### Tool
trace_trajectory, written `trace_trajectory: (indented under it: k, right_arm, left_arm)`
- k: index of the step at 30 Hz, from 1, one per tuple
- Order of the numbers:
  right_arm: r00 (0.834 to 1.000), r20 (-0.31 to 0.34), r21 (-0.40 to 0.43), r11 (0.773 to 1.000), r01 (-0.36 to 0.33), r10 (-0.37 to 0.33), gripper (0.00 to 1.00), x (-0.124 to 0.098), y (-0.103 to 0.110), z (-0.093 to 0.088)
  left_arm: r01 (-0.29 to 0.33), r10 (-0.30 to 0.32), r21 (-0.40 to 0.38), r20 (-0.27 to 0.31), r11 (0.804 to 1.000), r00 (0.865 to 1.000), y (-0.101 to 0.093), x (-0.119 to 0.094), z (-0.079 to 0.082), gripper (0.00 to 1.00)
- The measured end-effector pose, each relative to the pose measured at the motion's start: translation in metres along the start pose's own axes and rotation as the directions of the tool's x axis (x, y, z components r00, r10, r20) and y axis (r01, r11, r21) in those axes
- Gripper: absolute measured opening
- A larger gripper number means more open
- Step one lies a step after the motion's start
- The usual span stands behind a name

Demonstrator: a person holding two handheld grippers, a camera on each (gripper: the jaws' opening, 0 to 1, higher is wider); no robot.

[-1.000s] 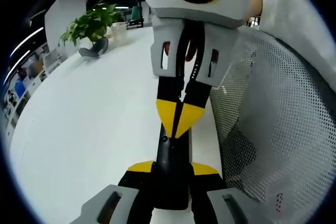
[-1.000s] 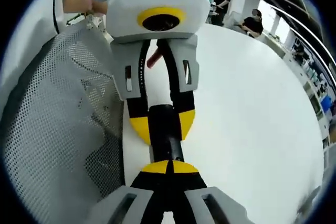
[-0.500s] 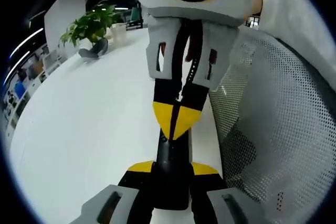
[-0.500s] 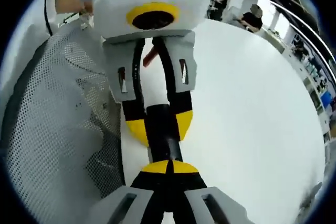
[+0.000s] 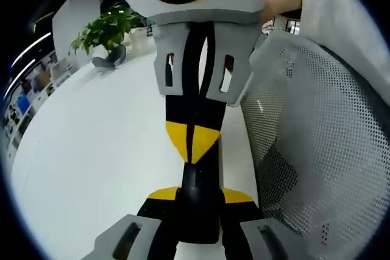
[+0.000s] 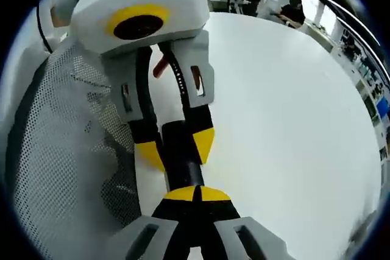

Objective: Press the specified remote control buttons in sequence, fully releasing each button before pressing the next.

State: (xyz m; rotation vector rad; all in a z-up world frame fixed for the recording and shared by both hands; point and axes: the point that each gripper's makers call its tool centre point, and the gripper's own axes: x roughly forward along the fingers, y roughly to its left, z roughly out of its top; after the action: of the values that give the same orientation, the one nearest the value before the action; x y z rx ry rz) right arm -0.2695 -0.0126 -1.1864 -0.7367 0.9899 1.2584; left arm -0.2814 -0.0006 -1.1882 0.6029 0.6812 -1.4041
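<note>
Left tool (image 5: 198,202) clamped on near end of black remote (image 5: 198,181), jaws on its two sides. Remote held over desk (image 5: 91,162), along desk edge beside mesh chair back (image 5: 317,150). Right tool (image 6: 195,194) jaws closed together, yellow tips touching, resting on remote (image 6: 183,165) top face. In left gripper view, right tool (image 5: 192,144) tip presses remote from above. Potted plant (image 5: 106,28) at far desk corner. People seated (image 6: 292,10) beyond far edge.

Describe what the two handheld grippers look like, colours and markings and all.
Both match: the left gripper and right gripper have black jaws with yellow tips, slotted light-grey housings and a yellow-ringed opening on top. The person wears a white sleeve.
</note>
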Motion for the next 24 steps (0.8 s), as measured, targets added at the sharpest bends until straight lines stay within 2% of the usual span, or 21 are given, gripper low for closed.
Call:
trace_trajectory:
  k: [2, 4, 7, 8, 11, 15, 18, 19, 21, 23, 24]
  right_arm:
    - [1.0, -0.006, 0.034, 0.999, -0.009, 0.009, 0.0, 0.0, 0.0, 0.001]
    - [1.0, 0.01, 0.073, 0.997, -0.019, 0.019, 0.0, 0.0, -0.001, 0.001]
    - [0.998, 0.044, 0.176, 0.983, -0.052, 0.045, 0.0, 0.0, -0.002, 0.002]
    - [0.998, 0.049, 0.182, 0.982, -0.054, 0.046, 0.0, 0.0, -0.003, 0.002]
    - [0.997, 0.058, 0.179, 0.982, -0.052, 0.042, 0.0, 0.001, -0.004, 0.003]
    - [0.998, 0.064, 0.136, 0.99, -0.032, 0.023, 0.0, -0.001, -0.002, 0.004]
    - [0.996, 0.085, 0.081, 0.997, -0.002, -0.005, 0.0, -0.003, 0.001, 0.005]
    - [0.995, 0.102, 0.069, 0.998, -0.015, 0.008, 0.0, -0.004, 0.006, 0.008]
    - [0.991, 0.136, 0.08, 0.997, -0.019, 0.008, 0.0, -0.008, 0.014, 0.014]
    - [0.994, 0.112, 0.051, 0.999, -0.016, 0.01, 0.0, -0.005, 0.018, 0.012]
    - [0.997, 0.074, 0.021, 1.0, 0.008, -0.01, 0.0, -0.003, 0.015, 0.006]
  left_arm:
    - [-0.002, 0.002, -0.001, 0.014, 1.0, 1.0, 0.0, 0.0, 0.0, 0.24]
    - [-0.005, 0.005, 0.001, 0.021, 1.0, 1.0, 0.0, 0.0, 0.0, 0.24]
    - [-0.006, 0.006, 0.002, 0.029, 1.0, 1.0, 0.0, 0.0, 0.0, 0.24]
    - [-0.005, 0.005, 0.003, 0.029, 1.0, 1.0, 0.0, 0.0, 0.0, 0.24]
    - [-0.001, 0.0, 0.007, 0.025, 1.0, 1.0, 0.0, 0.0, 0.001, 0.24]
    - [-0.001, 0.001, 0.005, 0.023, 1.0, 1.0, 0.0, 0.0, 0.001, 0.24]
    - [-0.002, 0.002, 0.001, 0.026, 1.0, 1.0, 0.0, 0.0, 0.001, 0.24]
    - [-0.002, 0.002, 0.0, 0.025, 1.0, 1.0, 0.0, 0.0, 0.001, 0.24]
    - [-0.002, 0.002, 0.001, 0.022, 1.0, 1.0, 0.0, 0.0, 0.001, 0.24]
    - [-0.002, 0.002, -0.001, 0.023, 1.0, 1.0, 0.0, 0.0, 0.001, 0.24]
    - [-0.002, 0.002, -0.001, 0.025, 1.0, 1.0, 0.0, 0.0, 0.001, 0.24]
